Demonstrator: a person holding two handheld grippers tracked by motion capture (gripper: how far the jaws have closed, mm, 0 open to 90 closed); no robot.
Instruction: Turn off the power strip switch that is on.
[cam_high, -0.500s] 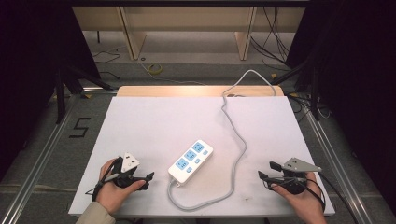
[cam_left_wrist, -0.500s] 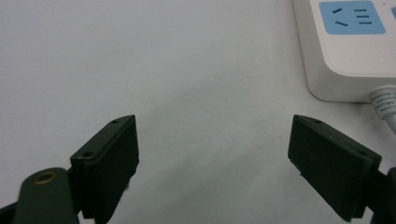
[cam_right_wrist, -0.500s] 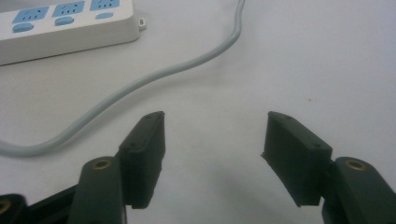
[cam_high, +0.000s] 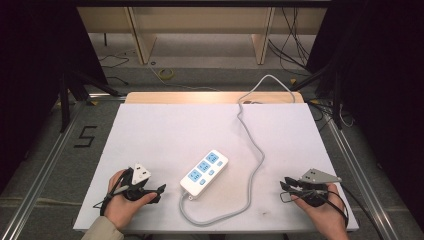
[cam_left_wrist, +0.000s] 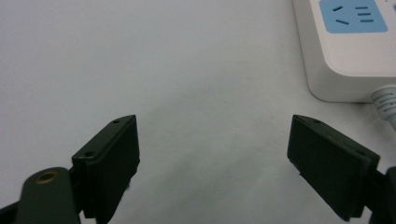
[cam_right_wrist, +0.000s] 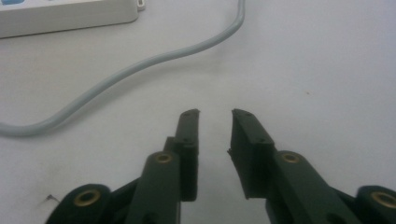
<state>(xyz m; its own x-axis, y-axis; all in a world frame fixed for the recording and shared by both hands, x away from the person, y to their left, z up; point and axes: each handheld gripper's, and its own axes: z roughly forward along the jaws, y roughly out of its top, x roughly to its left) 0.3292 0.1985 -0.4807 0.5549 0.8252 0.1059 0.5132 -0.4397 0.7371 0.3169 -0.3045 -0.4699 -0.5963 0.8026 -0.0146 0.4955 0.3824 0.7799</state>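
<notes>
a white table seen from above takes up the middle of the high view, with a dark floor around it. a white power strip with blue sockets lies a little below the centre of the frame, turned diagonally. its grey cable leaves the lower end, loops along the bottom, climbs on the right and runs off the far edge of the table at the upper middle.

at the lower left, a hand holds the left gripper, pointing right toward the power strip and stopping near it, apart from it. in the left gripper view, its two black jaws are spread wide over bare table, with the strip's corner in the upper right.

at the lower right, the other hand holds the right gripper, pointing left, well apart from the strip. in the right gripper view, its jaws stand slightly apart with a narrow gap, nothing between them, and the cable curves across the upper left.
</notes>
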